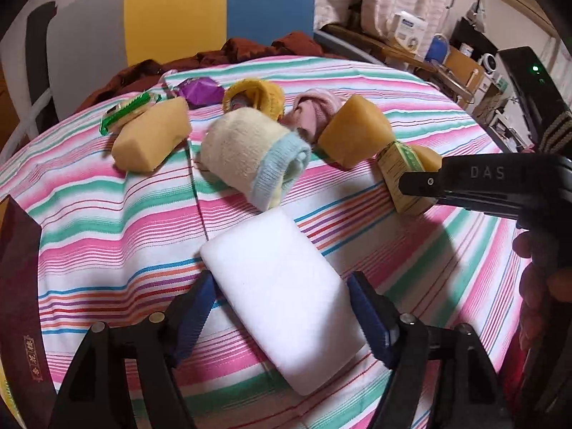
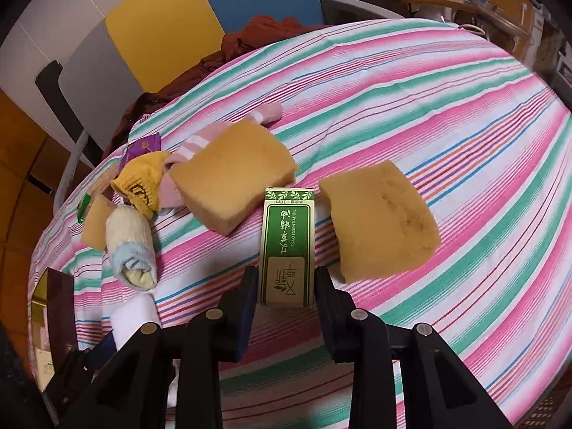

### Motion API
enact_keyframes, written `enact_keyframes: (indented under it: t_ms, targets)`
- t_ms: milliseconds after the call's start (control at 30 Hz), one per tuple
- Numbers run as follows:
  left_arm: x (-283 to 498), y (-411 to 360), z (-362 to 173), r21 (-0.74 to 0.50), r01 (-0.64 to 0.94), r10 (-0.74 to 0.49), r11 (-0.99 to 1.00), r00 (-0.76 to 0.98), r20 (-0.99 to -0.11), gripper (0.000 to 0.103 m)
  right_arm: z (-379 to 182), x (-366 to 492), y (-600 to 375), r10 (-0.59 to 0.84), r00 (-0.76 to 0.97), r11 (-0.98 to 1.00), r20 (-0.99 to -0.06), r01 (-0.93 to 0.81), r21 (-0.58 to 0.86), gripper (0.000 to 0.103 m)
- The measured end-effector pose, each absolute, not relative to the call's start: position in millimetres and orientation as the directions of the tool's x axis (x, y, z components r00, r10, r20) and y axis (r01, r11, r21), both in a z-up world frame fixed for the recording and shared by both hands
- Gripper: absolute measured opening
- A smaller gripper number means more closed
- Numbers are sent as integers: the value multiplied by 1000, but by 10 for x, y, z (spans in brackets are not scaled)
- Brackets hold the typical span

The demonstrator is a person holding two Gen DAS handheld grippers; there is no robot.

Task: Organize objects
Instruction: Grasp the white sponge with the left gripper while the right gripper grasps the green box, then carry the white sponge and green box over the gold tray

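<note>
**Two grippers over the striped bed**

Left view: left gripper (image 1: 282, 307) spread wide around white foam block (image 1: 286, 307), pads not pressing. Right view alone shows right gripper (image 2: 286, 286) clamped on green essential-oil box (image 2: 287, 246), sponges flanking; open striped sheet (image 2: 447, 107) beyond

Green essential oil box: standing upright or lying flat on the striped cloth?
Lying flat. The green essential oil box rests broad face up on the striped cloth, its near end clamped between the right gripper's pads.
</note>
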State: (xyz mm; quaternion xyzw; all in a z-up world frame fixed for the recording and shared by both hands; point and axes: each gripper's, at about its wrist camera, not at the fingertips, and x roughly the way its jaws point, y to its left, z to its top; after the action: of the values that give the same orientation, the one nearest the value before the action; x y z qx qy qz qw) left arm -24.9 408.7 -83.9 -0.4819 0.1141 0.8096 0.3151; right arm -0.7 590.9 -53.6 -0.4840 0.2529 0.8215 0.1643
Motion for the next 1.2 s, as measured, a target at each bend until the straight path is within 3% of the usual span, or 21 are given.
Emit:
enact_keyframes:
  t_ms: [200,267,400,1200]
  targets:
    - [-310,4127,-855,-102,-623,395,-776,-353,-848,74,-649,-109,5907,22,-445,-815,-895,-527,242,38]
    - [-285,4100,-861,-94,-642,412,-761,-366,-834,71,-649,-96,5921,32,-447,-814,-894,-530,236,32]
    - [-237,3980,-839,-113,-660,450,-743,-367,-814,65,-644,-76,5955,29,-452,-811,-892,-532,243,31]
    - [45,2693,-253,-206,-644,574,-737,-435,-693,63,-500,373,4973,-76,-513,-868,-855,-387,310,31]
